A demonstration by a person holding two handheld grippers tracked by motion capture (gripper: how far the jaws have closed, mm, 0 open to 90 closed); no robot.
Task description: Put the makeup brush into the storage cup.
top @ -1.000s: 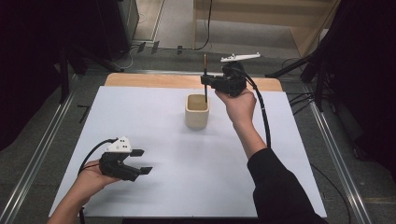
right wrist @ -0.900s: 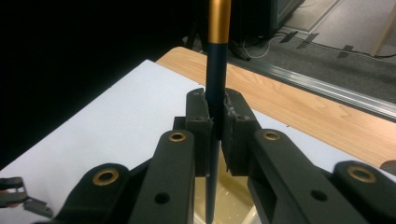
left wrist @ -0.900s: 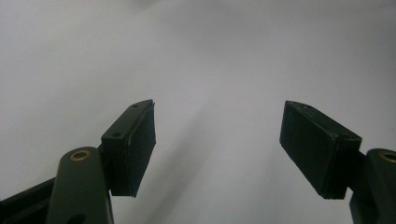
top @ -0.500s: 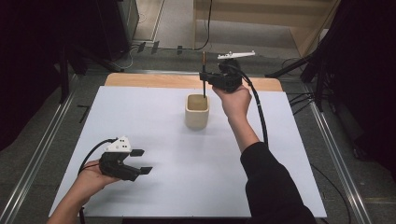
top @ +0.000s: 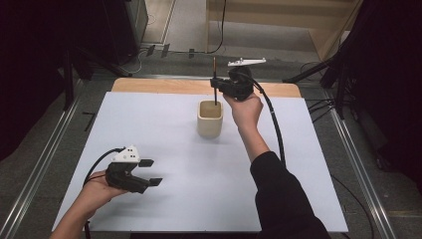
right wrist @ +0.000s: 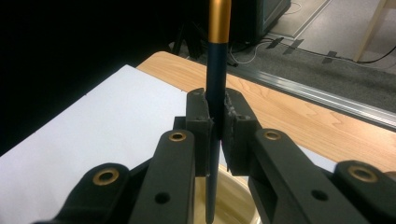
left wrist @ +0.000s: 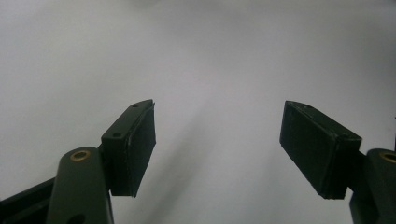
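A cream cup (top: 210,118) stands upright on the white table sheet (top: 149,124), a little past its middle. My right gripper (top: 217,85) hangs over the cup, shut on a thin dark pen with a gold top (top: 214,79) that it holds upright. In the right gripper view the pen (right wrist: 216,70) is pinched between the pads of my right gripper (right wrist: 216,130), and its lower end reaches into the mouth of the cup (right wrist: 236,200). My left gripper (top: 152,172) rests in a hand at the near left of the sheet. Its jaws stand open over bare sheet, as my left gripper (left wrist: 217,144) shows close up.
A wooden strip (top: 159,85) of the table runs along the far edge of the sheet. Metal rails (top: 45,164) flank both sides. A cable (top: 272,124) trails from the right gripper down along the forearm. Dark stands and floor cables lie beyond the table.
The right hand has sunk a little with the pen, bringing its lower end down into the cup. The left hand has kept still.
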